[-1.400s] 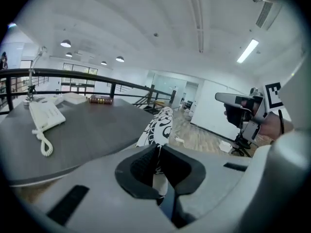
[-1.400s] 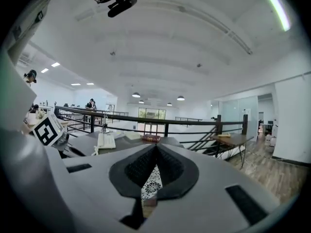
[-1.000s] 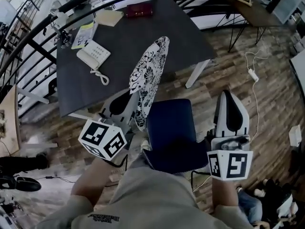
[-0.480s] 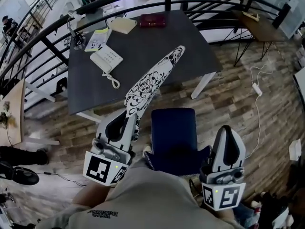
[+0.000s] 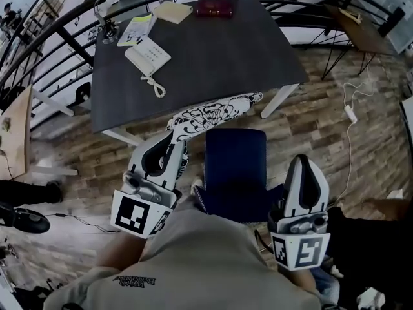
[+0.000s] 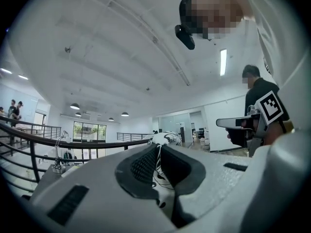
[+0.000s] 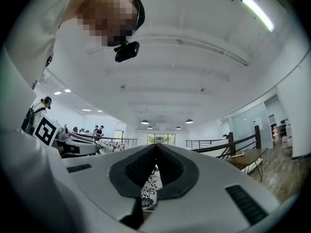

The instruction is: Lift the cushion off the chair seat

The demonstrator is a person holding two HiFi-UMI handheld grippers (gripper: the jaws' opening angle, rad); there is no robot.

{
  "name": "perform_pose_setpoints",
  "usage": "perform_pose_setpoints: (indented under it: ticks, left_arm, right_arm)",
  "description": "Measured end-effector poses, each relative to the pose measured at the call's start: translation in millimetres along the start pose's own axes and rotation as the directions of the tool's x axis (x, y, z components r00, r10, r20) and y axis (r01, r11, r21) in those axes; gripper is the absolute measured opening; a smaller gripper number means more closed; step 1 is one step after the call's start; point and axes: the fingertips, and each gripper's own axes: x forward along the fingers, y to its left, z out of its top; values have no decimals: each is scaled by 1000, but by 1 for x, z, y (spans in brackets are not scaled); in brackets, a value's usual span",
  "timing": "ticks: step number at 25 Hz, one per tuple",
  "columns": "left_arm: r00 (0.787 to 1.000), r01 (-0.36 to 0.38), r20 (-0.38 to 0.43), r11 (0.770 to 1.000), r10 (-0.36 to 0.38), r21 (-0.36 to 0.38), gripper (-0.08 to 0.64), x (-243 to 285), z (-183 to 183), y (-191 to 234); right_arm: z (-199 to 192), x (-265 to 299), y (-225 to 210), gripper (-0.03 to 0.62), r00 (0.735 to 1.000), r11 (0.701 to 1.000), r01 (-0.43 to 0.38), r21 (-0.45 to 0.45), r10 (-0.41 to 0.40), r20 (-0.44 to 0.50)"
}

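Observation:
A black-and-white floral cushion (image 5: 213, 113) hangs in the air, clear of the blue chair seat (image 5: 235, 166), stretched nearly level over the seat's far edge. My left gripper (image 5: 174, 139) is shut on its near left end; in the left gripper view the patterned cloth (image 6: 165, 139) runs out from between the left gripper's (image 6: 159, 147) pads. My right gripper (image 5: 303, 165) is to the right of the chair, apart from the cushion, its tips together. In the right gripper view the right gripper's (image 7: 156, 146) tips meet, and a strip of floral pattern shows in the slit below them.
Beyond the chair is a dark table (image 5: 213, 50) with a telephone (image 5: 147, 53), a red case (image 5: 215, 7) and booklets (image 5: 137, 30). A black railing (image 5: 64, 28) curves behind it. A cable and power strip (image 5: 350, 113) lie on the wooden floor at right.
The cushion has swung down from standing steeply over the table to lying nearly level above the chair's far edge. Both grippers have drawn back toward the person.

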Motion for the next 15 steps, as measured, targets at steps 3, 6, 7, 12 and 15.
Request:
perform_pose_setpoints:
  ticks: [3, 6, 7, 12, 15]
  left_arm:
    - [1000, 2, -7, 1000, -2, -6, 15, -2, -2, 0]
    - [1000, 5, -10, 1000, -5, -4, 15, -4, -2, 2]
    - [1000, 6, -10, 1000, -6, -4, 15, -4, -2, 2]
    - [1000, 13, -14, 1000, -13, -1, 15, -7, -4, -4]
    - [1000, 16, -18, 1000, -16, 6, 15, -8, -4, -7]
  right_arm:
    - [-4, 1, 0, 2, 1000, 1000, 0, 8, 0, -18]
    - [-9, 1, 4, 2, 999, 1000, 0, 16, 0, -35]
    - [-10, 1, 4, 2, 999, 1000, -1, 16, 2, -39]
    - [-15, -3, 6, 2, 999, 1000, -7, 15, 8, -47]
    - [-16, -4, 6, 2, 999, 1000, -12, 12, 13, -46]
